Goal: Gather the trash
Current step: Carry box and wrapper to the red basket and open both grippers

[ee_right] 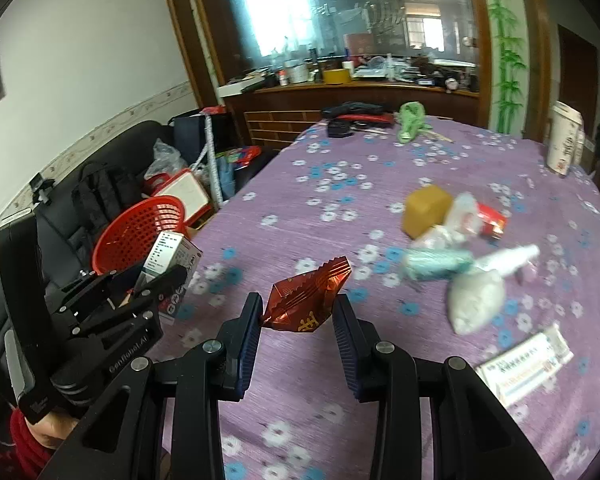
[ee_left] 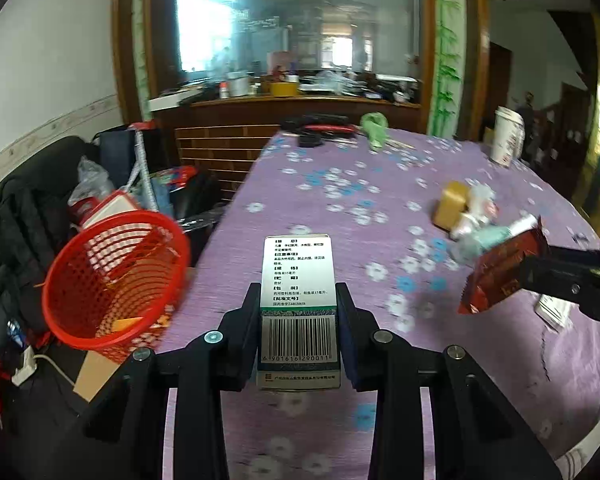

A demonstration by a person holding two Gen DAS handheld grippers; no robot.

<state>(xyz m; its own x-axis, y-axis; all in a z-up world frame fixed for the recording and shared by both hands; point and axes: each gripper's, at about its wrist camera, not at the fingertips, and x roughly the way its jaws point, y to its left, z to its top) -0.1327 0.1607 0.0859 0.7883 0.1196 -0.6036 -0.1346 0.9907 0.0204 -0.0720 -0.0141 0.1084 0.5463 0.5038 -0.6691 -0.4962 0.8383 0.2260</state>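
My left gripper [ee_left: 298, 300] is shut on a white and green medicine box [ee_left: 298, 280] with a barcode, held above the purple tablecloth near the table's left edge. The red mesh basket [ee_left: 112, 276] stands off the table to its left; it also shows in the right wrist view [ee_right: 140, 228]. My right gripper [ee_right: 298, 312] is shut on a dark red foil wrapper [ee_right: 308, 300], held above the table; it shows in the left wrist view [ee_left: 500, 276] too. More trash lies right: a yellow block [ee_right: 426, 210], a teal packet [ee_right: 436, 264], a white bag [ee_right: 474, 300].
A flat paper box [ee_right: 524, 364] lies near the table's right front. A paper cup [ee_right: 564, 140], a green cloth [ee_right: 410, 120] and dark tools [ee_right: 356, 118] sit at the far end. A black sofa with bags [ee_left: 40, 208] stands left of the basket.
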